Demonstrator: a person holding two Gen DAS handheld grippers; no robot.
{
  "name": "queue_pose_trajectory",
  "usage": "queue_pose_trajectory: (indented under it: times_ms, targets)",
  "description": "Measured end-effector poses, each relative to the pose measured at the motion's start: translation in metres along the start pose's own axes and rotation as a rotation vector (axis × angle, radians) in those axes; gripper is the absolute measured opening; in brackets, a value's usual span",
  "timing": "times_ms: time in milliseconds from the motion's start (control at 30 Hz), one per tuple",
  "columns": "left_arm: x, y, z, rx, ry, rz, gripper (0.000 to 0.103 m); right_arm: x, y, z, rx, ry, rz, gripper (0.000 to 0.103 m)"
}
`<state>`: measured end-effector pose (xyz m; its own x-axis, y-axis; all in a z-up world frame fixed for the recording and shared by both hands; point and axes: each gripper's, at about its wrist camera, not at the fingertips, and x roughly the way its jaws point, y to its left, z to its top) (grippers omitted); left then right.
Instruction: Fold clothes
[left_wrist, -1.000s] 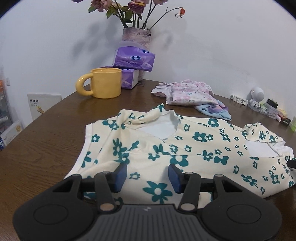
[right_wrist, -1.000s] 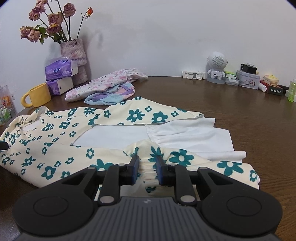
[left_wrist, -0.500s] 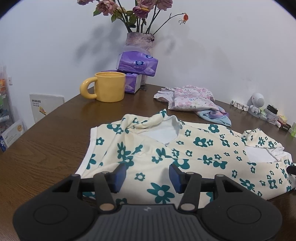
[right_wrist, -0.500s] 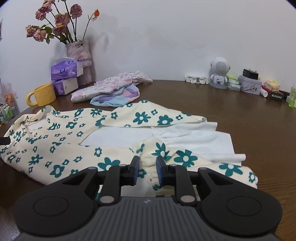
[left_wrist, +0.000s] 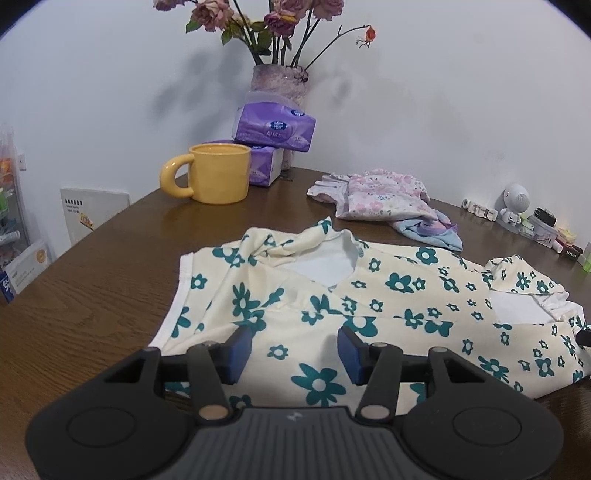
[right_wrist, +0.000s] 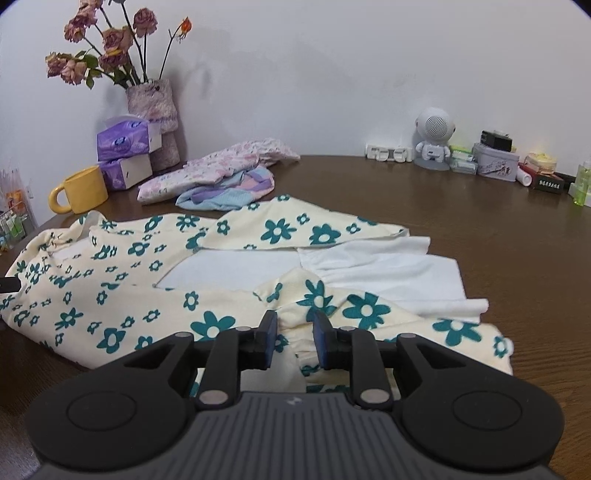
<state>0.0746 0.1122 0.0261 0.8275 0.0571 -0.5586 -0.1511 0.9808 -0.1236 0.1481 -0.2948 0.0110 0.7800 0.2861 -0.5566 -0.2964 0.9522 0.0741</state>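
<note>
A cream dress with teal flowers (left_wrist: 388, 295) lies spread on the brown table (left_wrist: 92, 295), its neckline toward the mug. In the right wrist view the same dress (right_wrist: 110, 280) has its skirt folded back, baring the white lining (right_wrist: 388, 273). My left gripper (left_wrist: 295, 350) hovers open over the bodice near the shoulder, with nothing between the pads. Low over a raised fold at the hem, my right gripper (right_wrist: 295, 338) stands narrowly open. The fold lies in the gap and the pads do not press it.
A yellow mug (left_wrist: 221, 173), purple tissue packs (left_wrist: 275, 127) and a flower vase (left_wrist: 279, 79) stand at the back left. A pile of pink and blue clothes (left_wrist: 384, 195) lies behind the dress. A white robot figure (right_wrist: 432, 140) and small boxes (right_wrist: 495, 162) line the far right edge.
Both views shift only slightly. The right gripper's gap is a touch wider. The dress lies as before.
</note>
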Motion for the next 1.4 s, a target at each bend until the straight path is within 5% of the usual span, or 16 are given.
queue_pose_trajectory:
  times_ms: [400, 600, 700, 1000, 1133, 1400]
  targets:
    - [-0.003, 0.001, 0.013, 0.003, 0.008, -0.036, 0.052, 0.000, -0.008, 0.008, 0.002, 0.037, 0.011, 0.023]
    - [-0.014, -0.011, 0.066, 0.092, -0.045, -0.129, 0.076, -0.022, -0.016, 0.059, -0.080, -0.021, 0.071, 0.046]
    - [0.004, -0.021, 0.103, 0.133, 0.008, -0.200, 0.079, -0.012, -0.016, 0.094, -0.163, 0.002, 0.107, 0.057]
    - [0.115, -0.058, 0.169, 0.294, 0.265, -0.223, 0.076, 0.092, -0.013, 0.178, -0.327, 0.232, 0.174, 0.058]
    - [0.160, -0.061, 0.173, 0.366, 0.351, -0.241, 0.074, 0.146, -0.017, 0.181, -0.342, 0.345, 0.217, 0.052]
    - [0.198, -0.068, 0.164, 0.597, 0.429, -0.357, 0.052, 0.199, -0.014, 0.173, -0.359, 0.457, 0.366, 0.045]
